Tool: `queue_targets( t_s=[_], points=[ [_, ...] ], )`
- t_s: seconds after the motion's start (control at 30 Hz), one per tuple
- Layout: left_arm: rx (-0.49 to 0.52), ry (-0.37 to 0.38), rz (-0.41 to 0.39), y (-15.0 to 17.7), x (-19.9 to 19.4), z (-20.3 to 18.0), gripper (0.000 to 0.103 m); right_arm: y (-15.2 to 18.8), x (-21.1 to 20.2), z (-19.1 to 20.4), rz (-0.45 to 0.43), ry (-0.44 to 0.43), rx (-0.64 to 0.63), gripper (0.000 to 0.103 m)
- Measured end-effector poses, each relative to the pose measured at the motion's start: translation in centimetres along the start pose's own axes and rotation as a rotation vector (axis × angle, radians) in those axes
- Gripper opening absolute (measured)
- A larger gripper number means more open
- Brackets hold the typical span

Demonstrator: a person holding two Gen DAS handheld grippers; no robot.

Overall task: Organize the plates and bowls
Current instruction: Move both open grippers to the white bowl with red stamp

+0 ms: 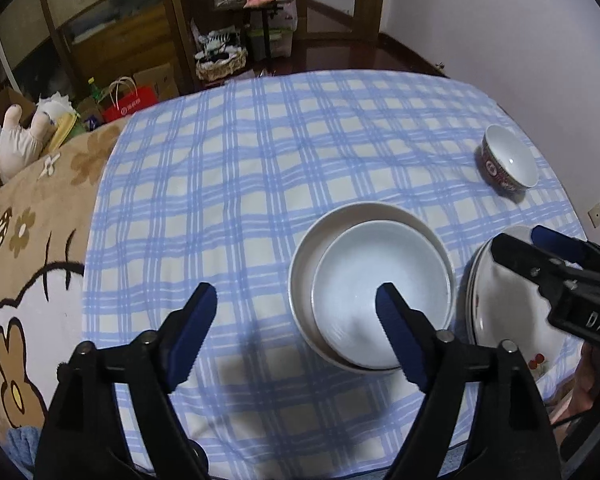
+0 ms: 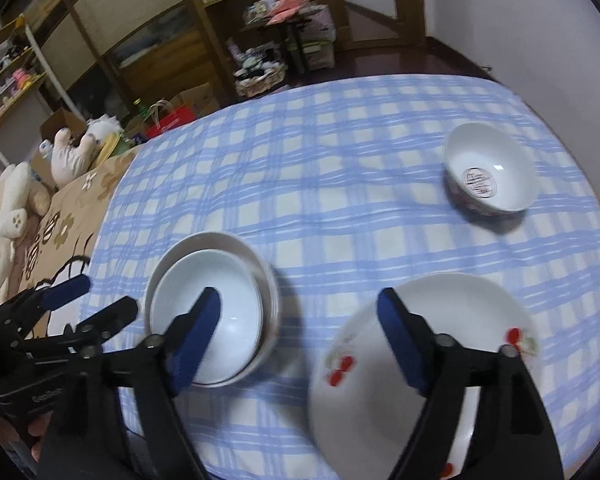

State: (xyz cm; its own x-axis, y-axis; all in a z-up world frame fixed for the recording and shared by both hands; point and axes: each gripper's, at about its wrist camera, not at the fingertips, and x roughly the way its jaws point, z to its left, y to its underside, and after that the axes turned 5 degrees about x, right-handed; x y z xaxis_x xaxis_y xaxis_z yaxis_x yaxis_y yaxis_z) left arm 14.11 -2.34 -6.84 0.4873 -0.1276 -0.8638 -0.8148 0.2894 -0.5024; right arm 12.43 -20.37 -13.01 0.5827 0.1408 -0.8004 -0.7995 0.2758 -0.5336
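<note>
Two white bowls are nested: a smaller bowl [image 1: 360, 280] [image 2: 236, 280] sits inside a wider bowl [image 1: 312, 240] [image 2: 220, 240] on the blue checked cloth [image 1: 260, 160]. To their right lies a stack of white plates [image 1: 500, 308] with red cherry prints [image 2: 440, 320]. A small bowl [image 1: 508, 162] [image 2: 496, 160] with a red patterned outside stands alone at the far right. My left gripper [image 1: 296, 300] [image 2: 96, 300] hangs open over the nested bowls' left rim, holding nothing. My right gripper [image 2: 298, 304] [image 1: 532, 246] is open above the gap between bowls and plates, empty too.
A brown flowered blanket [image 1: 32, 240] covers the surface left of the cloth, with plush toys [image 2: 8, 208] at its far end. Past the far edge are a wicker basket [image 1: 220, 64], a red bag [image 1: 130, 102], boxes and wooden shelves. A white wall runs along the right.
</note>
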Motion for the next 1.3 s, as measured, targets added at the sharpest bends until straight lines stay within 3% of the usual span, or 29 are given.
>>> queue_targets(
  t_s=[0.13,0.33,0.47,0.73,1.0,1.3],
  points=[
    [0.012,-0.003,-0.042,-0.1,-1.1,-0.6,0.090,-0.4,-1.7,-2.2,-0.020,0.027,0.030,0.091],
    [0.039,0.005,-0.065,-0.8,-2.3,-1.9,0.091,-1.1,-4.7,-5.7,-0.083,0.058,0.070,0.098],
    [0.070,0.003,-0.092,-1.9,-3.6,-3.1,0.091,-1.6,-6.6,-8.1,-0.114,0.024,0.111,0.098],
    [0.097,0.075,-0.144,-5.6,-5.2,-7.0,0.091,-3.1,-9.0,-12.3,-0.174,0.073,0.136,0.098],
    [0.124,0.131,-0.157,-9.9,-4.0,-11.7,0.091,-4.9,-9.1,-16.4,-0.203,0.097,0.186,0.098],
    [0.162,0.220,-0.139,-14.2,0.4,-16.3,0.091,-7.3,-6.8,-18.8,-0.232,0.109,0.194,0.098]
  ],
)
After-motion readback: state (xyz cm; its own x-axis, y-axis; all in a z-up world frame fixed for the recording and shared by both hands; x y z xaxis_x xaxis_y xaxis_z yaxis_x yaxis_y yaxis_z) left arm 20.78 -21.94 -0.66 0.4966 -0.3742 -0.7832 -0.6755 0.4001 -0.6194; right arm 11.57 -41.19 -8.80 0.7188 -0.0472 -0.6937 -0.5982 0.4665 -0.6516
